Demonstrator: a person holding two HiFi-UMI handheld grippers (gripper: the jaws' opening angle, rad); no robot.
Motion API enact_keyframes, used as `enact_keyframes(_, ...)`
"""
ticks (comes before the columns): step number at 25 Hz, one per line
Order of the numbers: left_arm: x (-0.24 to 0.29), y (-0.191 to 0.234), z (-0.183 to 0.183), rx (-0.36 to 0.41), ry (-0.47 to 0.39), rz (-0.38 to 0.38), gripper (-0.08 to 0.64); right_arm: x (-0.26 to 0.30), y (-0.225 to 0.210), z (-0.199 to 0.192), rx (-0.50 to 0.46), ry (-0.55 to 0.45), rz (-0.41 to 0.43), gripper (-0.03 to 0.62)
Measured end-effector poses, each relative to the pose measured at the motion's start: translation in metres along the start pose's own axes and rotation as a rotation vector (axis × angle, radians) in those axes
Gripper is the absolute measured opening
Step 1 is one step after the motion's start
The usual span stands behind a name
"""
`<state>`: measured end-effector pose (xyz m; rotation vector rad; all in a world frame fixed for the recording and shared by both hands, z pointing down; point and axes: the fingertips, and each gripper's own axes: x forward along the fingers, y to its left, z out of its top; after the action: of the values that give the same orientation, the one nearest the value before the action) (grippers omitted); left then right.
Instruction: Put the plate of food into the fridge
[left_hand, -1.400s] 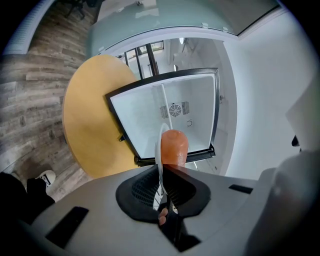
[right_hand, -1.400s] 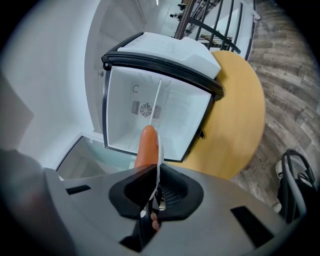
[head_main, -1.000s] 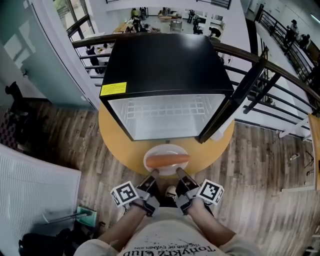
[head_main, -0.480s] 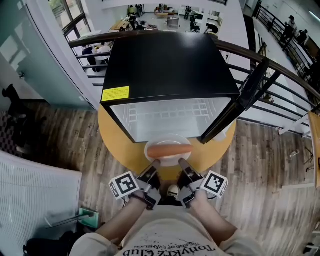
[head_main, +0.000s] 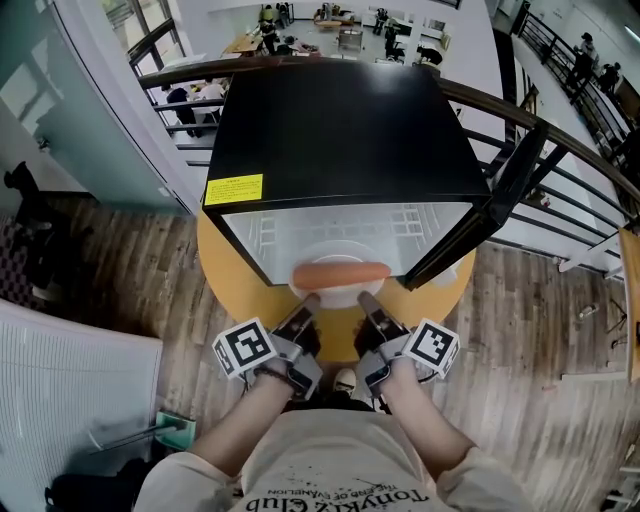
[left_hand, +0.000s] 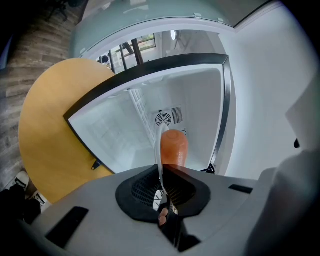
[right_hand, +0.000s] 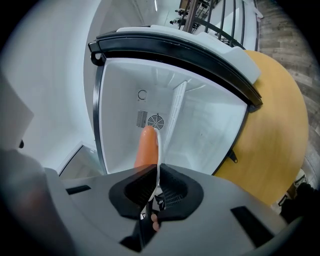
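A white plate carrying an orange sausage hangs at the mouth of the open black fridge. My left gripper is shut on the plate's near left rim, and my right gripper is shut on its near right rim. In the left gripper view the plate's edge runs between the jaws with the sausage beyond. The right gripper view gives the plate edge-on, the sausage beside it, and the white fridge interior behind.
The fridge stands on a round yellow table. Its door is swung open to the right. A wire shelf crosses the interior. A dark railing runs behind, with wood floor around.
Both grippers have carried the plate forward from over the table to the fridge opening. The fridge now looms closer in the head view.
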<state>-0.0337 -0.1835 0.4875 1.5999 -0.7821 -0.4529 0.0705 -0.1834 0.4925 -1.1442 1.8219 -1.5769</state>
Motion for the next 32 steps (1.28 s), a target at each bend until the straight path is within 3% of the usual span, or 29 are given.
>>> enact_keyframes(25,0.073,0.002,0.073,-0.034,-0.047,0.019,0.038,0.084,0.007,0.062,-0.009,-0.063,-0.021,0.037)
enact_keyframes(32,0.092,0.009,0.082,0.010,-0.041,0.023,0.040,0.099,0.000,0.074,-0.030,-0.072,-0.043,0.038)
